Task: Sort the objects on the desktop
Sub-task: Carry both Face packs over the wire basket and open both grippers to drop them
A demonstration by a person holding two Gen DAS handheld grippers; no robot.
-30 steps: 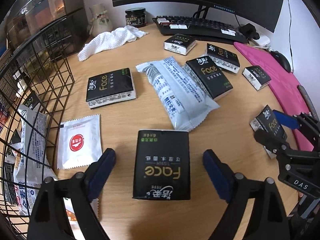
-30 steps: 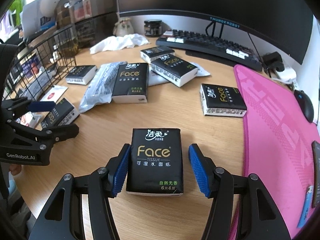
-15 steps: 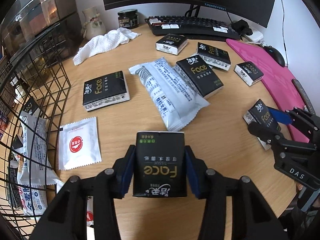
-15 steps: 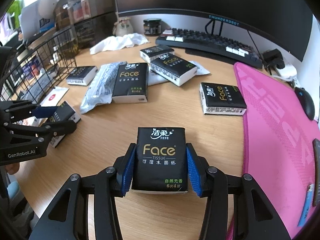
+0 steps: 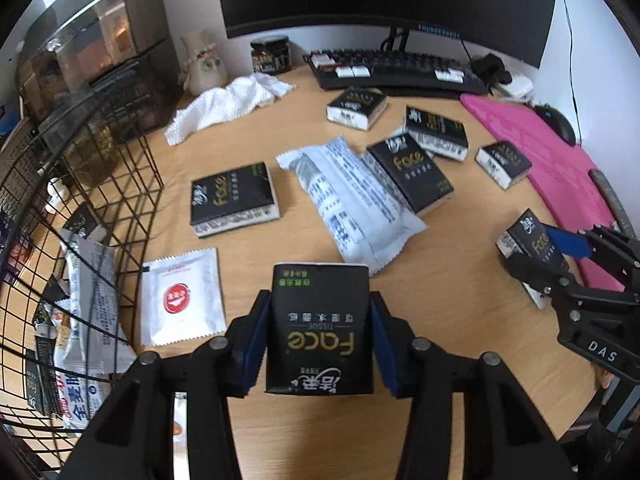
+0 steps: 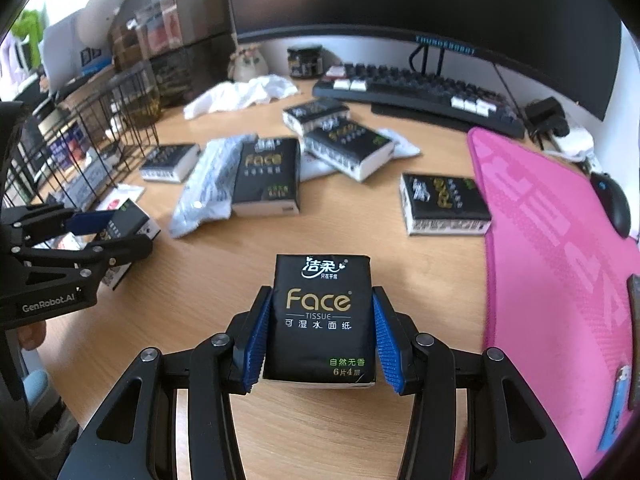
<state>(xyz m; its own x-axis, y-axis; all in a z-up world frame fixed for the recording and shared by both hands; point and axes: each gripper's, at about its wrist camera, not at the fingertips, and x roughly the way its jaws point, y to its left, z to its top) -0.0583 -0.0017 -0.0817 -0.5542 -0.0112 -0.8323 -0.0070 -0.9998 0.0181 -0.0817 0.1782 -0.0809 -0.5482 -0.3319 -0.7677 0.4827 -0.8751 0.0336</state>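
My left gripper (image 5: 320, 316) is shut on a black "Face" tissue pack (image 5: 320, 344), its blue pads pressing both long sides, low over the wooden desk (image 5: 460, 320). My right gripper (image 6: 322, 308) is shut the same way on a second black tissue pack (image 6: 322, 320) beside the pink mat (image 6: 560, 260). Each gripper also shows in the other's view: the right gripper (image 5: 560, 256) at the right edge with its pack (image 5: 528, 240), the left gripper (image 6: 108, 236) at the left edge with its pack (image 6: 134, 216). Whether the packs still touch the desk I cannot tell.
A black wire basket (image 5: 80, 200) holding packets stands at the left. Several more black tissue packs, a white wipes bag (image 5: 352, 200) and a white sachet (image 5: 180, 300) lie on the desk. Behind them are a white cloth (image 5: 228, 104), a keyboard (image 5: 400, 68) and a mouse (image 5: 560, 128).
Both grippers have closed onto their tissue packs: the left jaws came in from wide apart, the right from a small gap. Neither hand has shifted much.
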